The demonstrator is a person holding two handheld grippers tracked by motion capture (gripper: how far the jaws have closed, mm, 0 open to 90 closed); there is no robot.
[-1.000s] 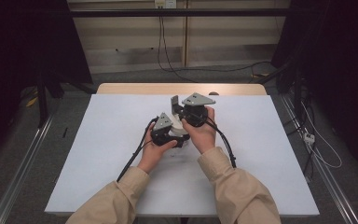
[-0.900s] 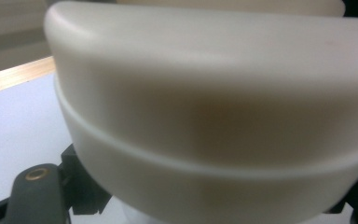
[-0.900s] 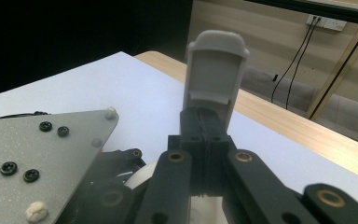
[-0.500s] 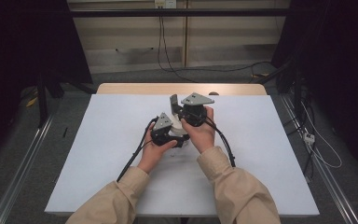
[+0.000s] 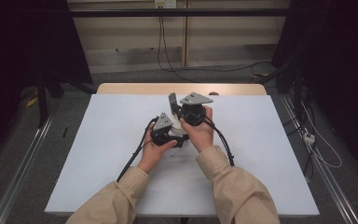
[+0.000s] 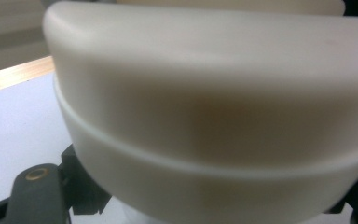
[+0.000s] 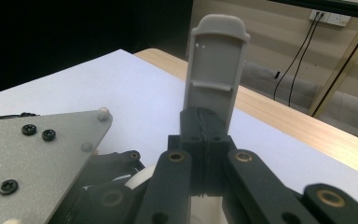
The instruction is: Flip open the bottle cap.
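Jaws of your right gripper [image 7: 206, 128] pinched the grey lid [image 7: 216, 65], your left gripper [image 5: 173, 133] squeezed the white box [image 6: 214, 116], so a twist could have dropped either.

White table sheet [image 5: 98, 154] over a wooden tabletop [image 5: 135, 88], black cables [image 5: 168, 56] on the floor at twelve o'clock, wall socket [image 5: 164, 3] above, white plug [image 5: 309, 137] at three o'clock
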